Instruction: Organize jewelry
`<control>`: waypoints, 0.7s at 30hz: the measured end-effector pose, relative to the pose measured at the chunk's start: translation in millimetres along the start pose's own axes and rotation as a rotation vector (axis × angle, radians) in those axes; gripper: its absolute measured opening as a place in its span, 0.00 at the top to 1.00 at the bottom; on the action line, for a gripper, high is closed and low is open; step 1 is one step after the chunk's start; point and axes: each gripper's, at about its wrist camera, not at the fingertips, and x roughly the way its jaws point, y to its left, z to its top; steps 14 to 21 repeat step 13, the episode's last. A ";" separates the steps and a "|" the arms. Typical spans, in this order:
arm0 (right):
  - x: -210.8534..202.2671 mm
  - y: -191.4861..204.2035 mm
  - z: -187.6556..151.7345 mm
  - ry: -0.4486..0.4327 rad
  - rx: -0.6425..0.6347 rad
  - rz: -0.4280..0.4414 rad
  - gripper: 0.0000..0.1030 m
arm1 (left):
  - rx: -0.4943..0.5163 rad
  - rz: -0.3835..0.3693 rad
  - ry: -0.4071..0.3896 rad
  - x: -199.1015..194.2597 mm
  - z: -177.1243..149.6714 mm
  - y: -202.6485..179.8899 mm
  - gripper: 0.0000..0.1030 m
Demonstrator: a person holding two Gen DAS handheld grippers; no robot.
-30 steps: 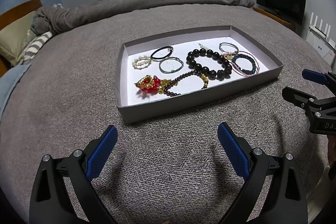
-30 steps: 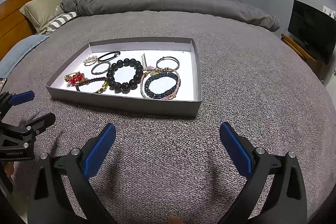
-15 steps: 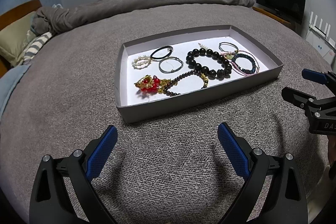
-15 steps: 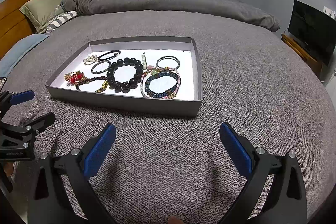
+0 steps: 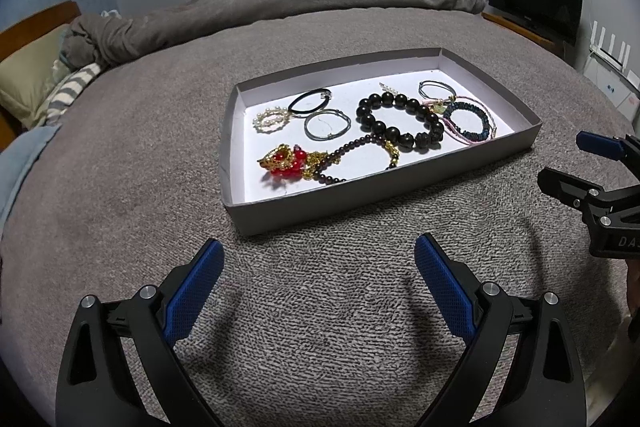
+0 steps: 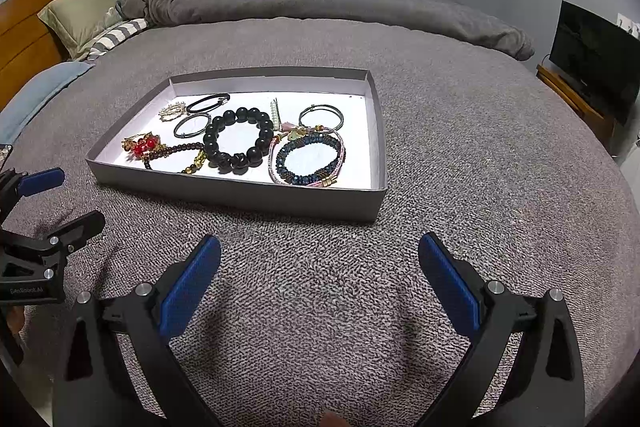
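Because both tools are held low before the tray, the lines go from the nearest thing to the farthest.

Left gripper (image 5: 316, 263): jaws wide apart, nothing between them, over the grey blanket (image 5: 320, 327), apart from the tray.
Right gripper (image 6: 320, 259): also spread wide and empty, beside the left one, near the front wall of the tray.
Tray (image 6: 240, 187): one shallow grey box with white floor, just ahead of both tools; all the jewelry lies inside it.
Risk, front wall: a low reach can hit the wall and push the light box on the soft blanket, I think.
Red and gold charm (image 5: 286, 161): one, ahead-left of the left gripper, touching the dark thin bead strand (image 5: 352, 147); one strand.
Risk, tangle: lifting the charm probably drags the strand with it.
Black bead bracelet (image 6: 238, 137): one, big beads, at the middle.
Blue beaded bracelet (image 6: 310, 157): one, ahead of the right gripper, with pink cords (image 6: 276, 163) around it; their number I cannot tell.
Risk, cords: a pinch here may catch several pieces together.
Thin metal bangles (image 5: 327, 124): two, one further left, one at the far right.
Black hair-tie ring (image 5: 310, 101): one, far left.
Pearl ring piece (image 5: 271, 119): one, beside it.
Pearl pin (image 6: 276, 115): one, at the far middle; small and flat, so the wide pads may slip off it.
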 end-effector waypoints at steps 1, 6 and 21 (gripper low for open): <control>0.0 -0.1 0.0 0.000 0.000 -0.001 0.05 | 0.002 0.002 -0.002 0.3 -0.1 0.3 0.05; 0.2 -0.5 0.0 -0.001 0.001 -0.002 0.05 | -0.004 -0.005 0.011 2.3 0.1 2.4 0.05; 1.3 -6.4 1.1 -0.004 0.014 -0.006 0.05 | 0.001 -0.008 0.015 0.9 1.9 4.5 0.04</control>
